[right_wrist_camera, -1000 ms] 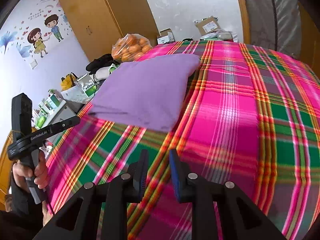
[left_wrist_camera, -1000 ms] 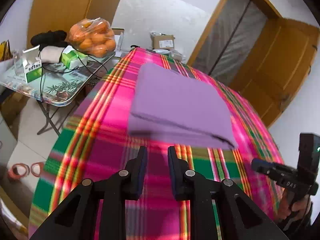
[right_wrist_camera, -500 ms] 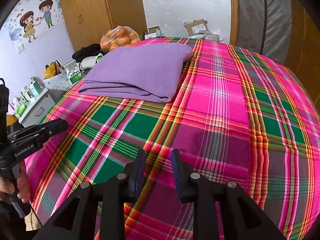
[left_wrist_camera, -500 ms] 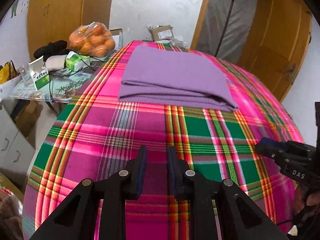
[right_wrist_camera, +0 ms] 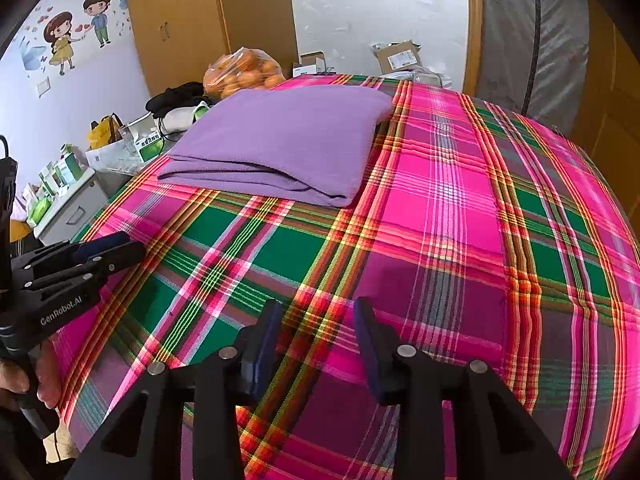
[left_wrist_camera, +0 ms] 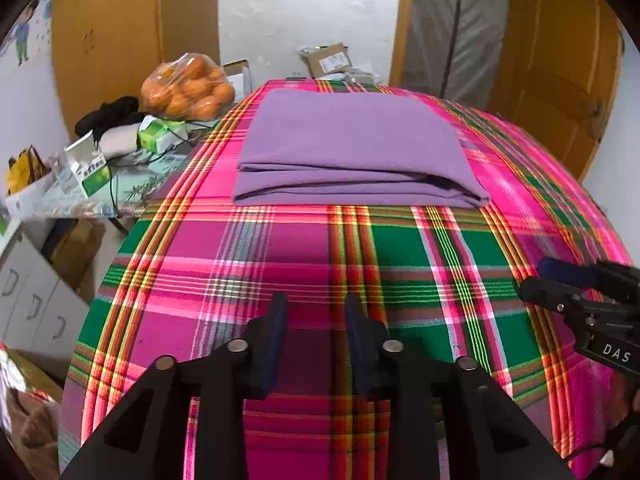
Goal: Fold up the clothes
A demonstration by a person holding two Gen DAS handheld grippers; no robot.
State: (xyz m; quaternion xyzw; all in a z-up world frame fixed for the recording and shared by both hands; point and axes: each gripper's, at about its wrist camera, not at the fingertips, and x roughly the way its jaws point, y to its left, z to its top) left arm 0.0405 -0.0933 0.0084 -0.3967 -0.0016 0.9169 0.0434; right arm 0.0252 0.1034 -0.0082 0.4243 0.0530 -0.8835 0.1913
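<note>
since the earlier frame both tongs have been drawn back and the folded purple cloth is now seen squarely at upper centre on the plaid surface. the left tongs and right tongs are opening, empty. a bag of oranges sits upper left.

Purple garment folded into a flat rectangle, stacked layer edges facing the cameras, lying flat on the far part of the plaid-covered surface, toward its left side, nothing touching it.
</note>
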